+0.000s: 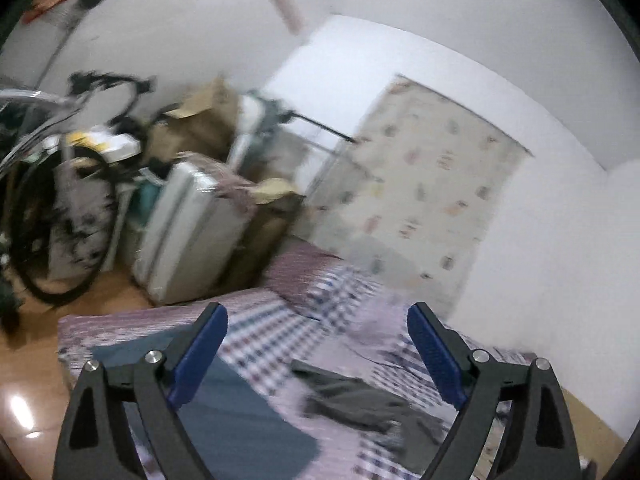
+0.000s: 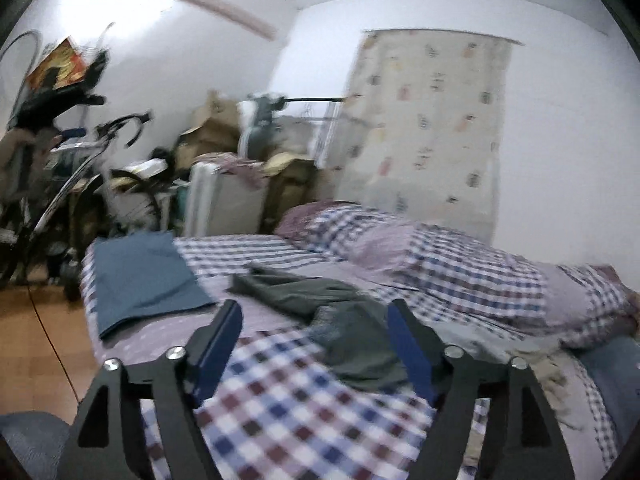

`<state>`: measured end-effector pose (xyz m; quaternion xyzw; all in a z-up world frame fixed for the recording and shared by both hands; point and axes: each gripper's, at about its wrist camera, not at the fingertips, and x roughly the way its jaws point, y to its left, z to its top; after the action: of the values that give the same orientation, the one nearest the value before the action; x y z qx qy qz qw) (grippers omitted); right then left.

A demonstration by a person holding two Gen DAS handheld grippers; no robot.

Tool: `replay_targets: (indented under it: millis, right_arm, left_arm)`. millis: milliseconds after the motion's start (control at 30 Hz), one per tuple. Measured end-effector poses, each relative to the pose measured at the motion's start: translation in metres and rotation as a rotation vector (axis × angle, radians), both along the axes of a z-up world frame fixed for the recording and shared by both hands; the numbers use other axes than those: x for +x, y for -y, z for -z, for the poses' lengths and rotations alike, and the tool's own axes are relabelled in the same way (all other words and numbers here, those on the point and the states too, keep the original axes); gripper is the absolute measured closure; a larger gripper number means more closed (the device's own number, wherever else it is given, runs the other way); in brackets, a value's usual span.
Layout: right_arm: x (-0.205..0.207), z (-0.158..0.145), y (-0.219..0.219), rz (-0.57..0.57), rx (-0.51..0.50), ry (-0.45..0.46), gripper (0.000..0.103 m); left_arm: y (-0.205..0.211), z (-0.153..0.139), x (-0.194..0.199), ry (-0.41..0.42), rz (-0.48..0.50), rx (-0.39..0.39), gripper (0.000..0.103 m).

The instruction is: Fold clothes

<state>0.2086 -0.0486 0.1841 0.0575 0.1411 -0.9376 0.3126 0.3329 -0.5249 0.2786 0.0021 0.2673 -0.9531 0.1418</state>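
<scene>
Both claws, left claw (image 1: 318,330) and right claw (image 2: 314,326), spread, empty, above bed (image 2: 280,400). Step: approach. Next: descend, grip crumpled grey garment (image 2: 320,300) edge.

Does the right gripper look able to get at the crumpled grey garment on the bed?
Probably yes. The right gripper is open, and the grey garment lies uncovered on the bed just ahead, with nothing between them.

Left gripper (image 1: 318,316) spread wide, empty, above checked bed (image 1: 280,320). Flat blue cloth (image 1: 236,408) near bed's left edge; crumpled grey garment (image 1: 360,400) toward its right edge.
</scene>
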Motion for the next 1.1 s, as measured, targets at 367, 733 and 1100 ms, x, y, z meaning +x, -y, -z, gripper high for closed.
replay_targets:
  millis: [367,733,1100]
  right_arm:
    - [-0.01,-0.074,-0.178,0.142,-0.234,-0.031,0.005]
    - [-0.115,-0.015,-0.268,0.391,-0.35,0.307,0.001]
    - [-0.208,0.109,-0.273,0.548,-0.206,0.625,0.001]
  left_arm:
    - [-0.249,-0.041,-0.088,0.107,0.351,-0.204,0.0]
    - [-0.428,0.034,-0.233,0.365,0.587,-0.244,0.0]
    - [-0.48,0.178,-0.327,0.596,0.532,-0.317,0.0]
